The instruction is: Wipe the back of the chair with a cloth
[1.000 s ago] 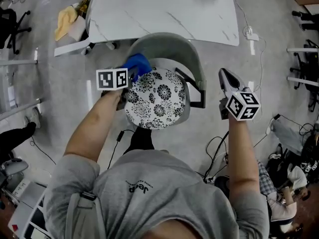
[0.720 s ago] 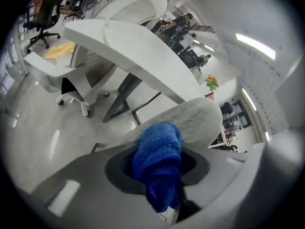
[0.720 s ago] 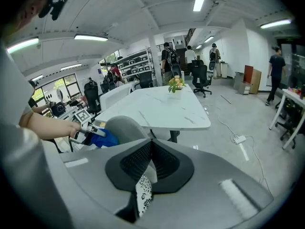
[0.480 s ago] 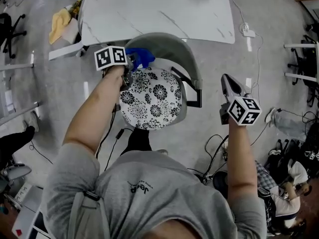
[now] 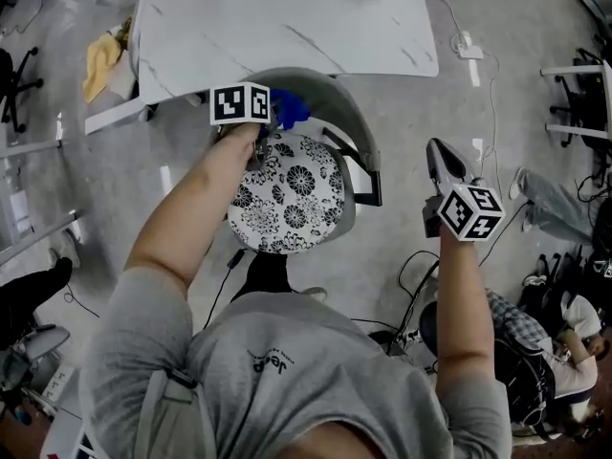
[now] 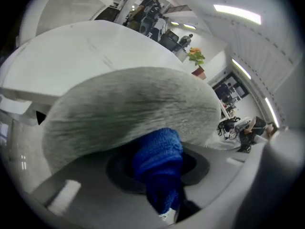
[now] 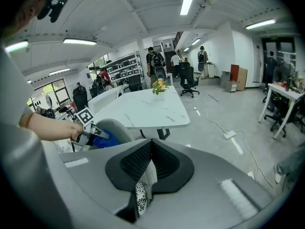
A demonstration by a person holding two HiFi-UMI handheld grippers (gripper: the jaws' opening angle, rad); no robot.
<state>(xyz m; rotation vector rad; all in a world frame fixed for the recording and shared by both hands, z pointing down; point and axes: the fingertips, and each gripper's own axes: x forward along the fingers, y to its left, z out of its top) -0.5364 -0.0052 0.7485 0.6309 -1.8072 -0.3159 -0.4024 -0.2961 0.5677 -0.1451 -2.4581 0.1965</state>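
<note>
The head view looks steeply down on the chair (image 5: 335, 92); both gripper views face it, the left seemingly nearest.

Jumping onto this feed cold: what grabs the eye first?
The bright blue cloth stands out most, clamped in the left gripper and held up against the grey chair back. Just below it is the chair's black-and-white flowered seat cushion. The right gripper hangs off to the chair's right, jaws together and empty.
</note>
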